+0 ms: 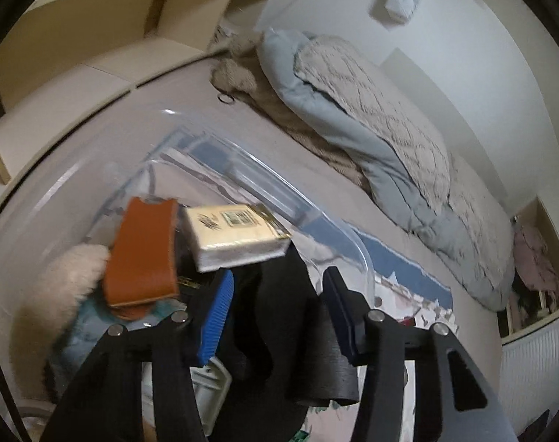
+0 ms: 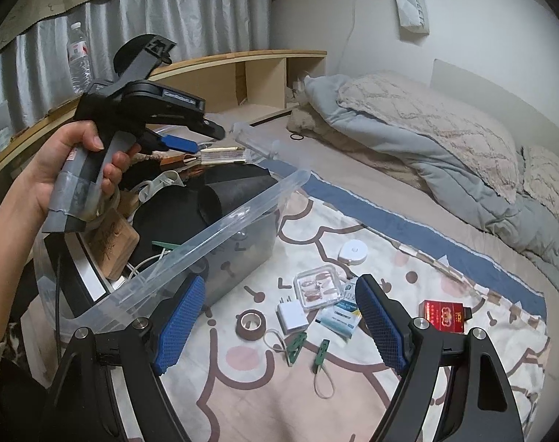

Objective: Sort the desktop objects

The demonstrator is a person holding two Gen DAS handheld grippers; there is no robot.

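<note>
LEFT: left gripper (image 1: 275,291) over clear plastic storage bin (image 2: 220,221), jaws part-open, pads gripping nothing, black contents beneath hard to identify | BIN: cream tissue packet (image 1: 235,235) lies beside tan leather case (image 1: 143,254), blurred | RIGHT: right gripper (image 2: 283,324) wide, empty, above patterned cloth (image 2: 242,386); red box (image 2: 445,316) half-hidden far right.

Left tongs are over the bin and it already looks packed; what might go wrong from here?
1. The tissue pack lies tilted atop the heap in the clear bin, close to its rim; it may slide out.
2. The bin looks nearly full, yet the red box, tape roll and white charger remain on the blanket.
</note>
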